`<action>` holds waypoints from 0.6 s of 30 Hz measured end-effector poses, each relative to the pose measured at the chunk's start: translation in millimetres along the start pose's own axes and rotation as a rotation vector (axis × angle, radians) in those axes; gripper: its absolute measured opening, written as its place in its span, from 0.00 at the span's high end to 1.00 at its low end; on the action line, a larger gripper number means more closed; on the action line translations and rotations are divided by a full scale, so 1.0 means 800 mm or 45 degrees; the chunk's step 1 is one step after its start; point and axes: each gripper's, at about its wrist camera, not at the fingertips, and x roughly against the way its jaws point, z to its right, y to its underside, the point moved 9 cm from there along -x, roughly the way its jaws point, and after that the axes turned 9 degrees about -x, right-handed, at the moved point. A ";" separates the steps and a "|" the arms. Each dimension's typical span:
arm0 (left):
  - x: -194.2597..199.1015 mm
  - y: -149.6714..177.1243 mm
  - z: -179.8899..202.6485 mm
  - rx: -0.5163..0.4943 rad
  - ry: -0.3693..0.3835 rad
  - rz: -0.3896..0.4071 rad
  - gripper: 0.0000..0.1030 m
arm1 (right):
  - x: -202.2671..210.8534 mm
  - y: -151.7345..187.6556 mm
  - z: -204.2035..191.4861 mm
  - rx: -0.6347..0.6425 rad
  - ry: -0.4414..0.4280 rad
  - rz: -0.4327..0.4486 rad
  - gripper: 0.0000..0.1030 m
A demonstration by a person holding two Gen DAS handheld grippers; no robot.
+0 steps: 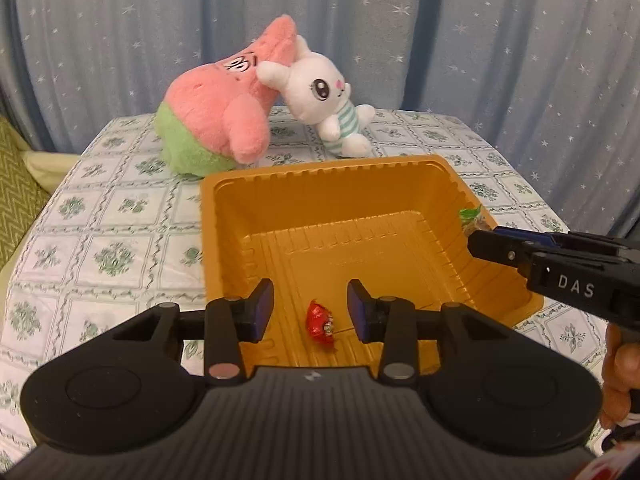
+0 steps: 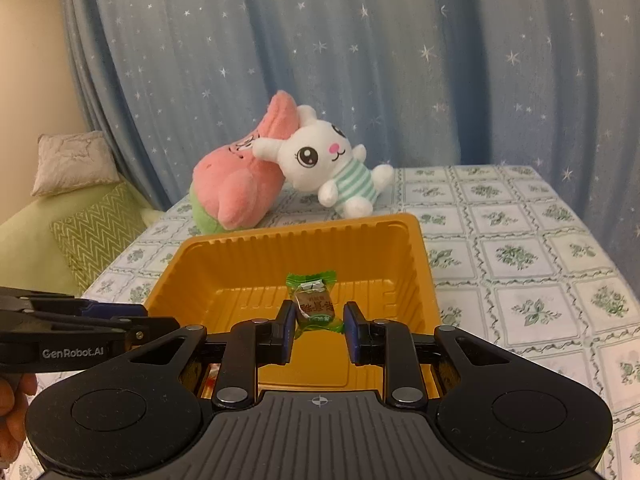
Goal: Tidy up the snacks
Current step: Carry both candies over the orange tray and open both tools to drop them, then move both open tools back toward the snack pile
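An orange plastic tray [image 1: 280, 172] sits on the tablecloth; it also shows in the right wrist view [image 2: 224, 244]. A red-wrapped candy [image 1: 320, 322] lies on the tray floor, below and between the open fingers of my left gripper [image 1: 311, 310]. My right gripper [image 2: 316, 330] hangs over the tray with a green-wrapped candy [image 2: 312, 300] between its tips; the jaws stand apart and the candy touches the left pad only. In the left wrist view the right gripper [image 1: 480, 240] comes in from the right over the tray's rim, the green candy [image 1: 470, 216] at its tip.
A pink and green star plush [image 1: 216, 116] and a white bunny plush [image 1: 324, 96] lie behind the tray. A blue star-print curtain [image 2: 360, 60] hangs at the back. A green sofa with cushions [image 2: 80, 232] stands to the left. The floral tablecloth [image 2: 520, 256] extends right.
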 end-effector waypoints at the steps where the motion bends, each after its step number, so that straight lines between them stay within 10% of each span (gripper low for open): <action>1: 0.003 0.003 -0.002 0.014 0.002 0.004 0.60 | -0.002 0.001 0.000 0.002 -0.003 -0.001 0.75; 5: 0.020 0.012 -0.009 0.056 -0.011 0.032 0.46 | -0.010 0.001 0.001 -0.067 -0.098 -0.011 0.71; 8: 0.034 0.021 -0.011 0.076 -0.018 0.044 0.42 | -0.004 -0.007 0.010 -0.159 -0.099 0.038 0.33; 18: 0.087 0.058 -0.003 0.095 -0.044 0.069 0.33 | 0.057 -0.024 0.020 -0.144 0.008 0.155 0.32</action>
